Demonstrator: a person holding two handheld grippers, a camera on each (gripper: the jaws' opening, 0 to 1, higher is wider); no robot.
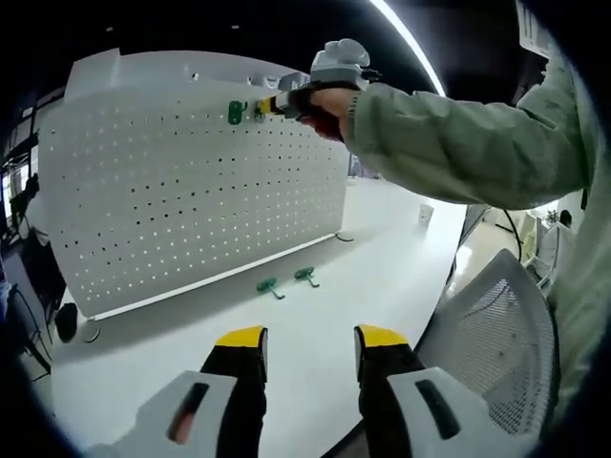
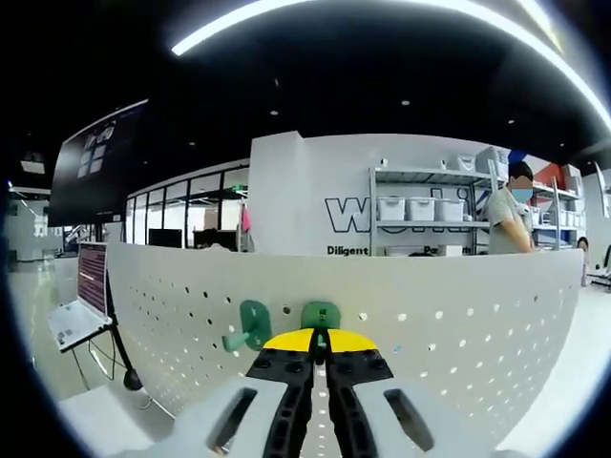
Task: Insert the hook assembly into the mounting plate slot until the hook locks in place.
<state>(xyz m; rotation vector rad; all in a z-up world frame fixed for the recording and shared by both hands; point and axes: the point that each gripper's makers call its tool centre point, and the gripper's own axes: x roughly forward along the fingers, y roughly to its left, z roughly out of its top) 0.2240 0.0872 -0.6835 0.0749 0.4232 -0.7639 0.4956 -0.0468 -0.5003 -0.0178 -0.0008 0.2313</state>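
Observation:
A white pegboard mounting plate [image 1: 191, 191] stands upright on the white table [image 1: 315, 305]. One green hook [image 1: 236, 113] hangs near its top edge. Just right of it, my right gripper [image 1: 260, 108], held in a person's hand, presses a second green hook against the board. In the right gripper view the jaws of that gripper [image 2: 320, 342] are shut on this hook [image 2: 321, 314], whose plate lies against the board [image 2: 458, 324]; the mounted hook [image 2: 250, 326] is to its left. Two loose green hooks [image 1: 270, 285] [image 1: 306, 276] lie on the table. My left gripper [image 1: 310, 343] hovers open over the table's near side.
A white mesh chair [image 1: 496, 353] stands at the table's right edge, under the person's green sleeve [image 1: 458, 143]. A small cup [image 1: 426, 214] sits at the far end. Beyond the board are a laptop on a stand [image 2: 72, 324], shelves with bins [image 2: 420, 210] and a standing person [image 2: 506, 219].

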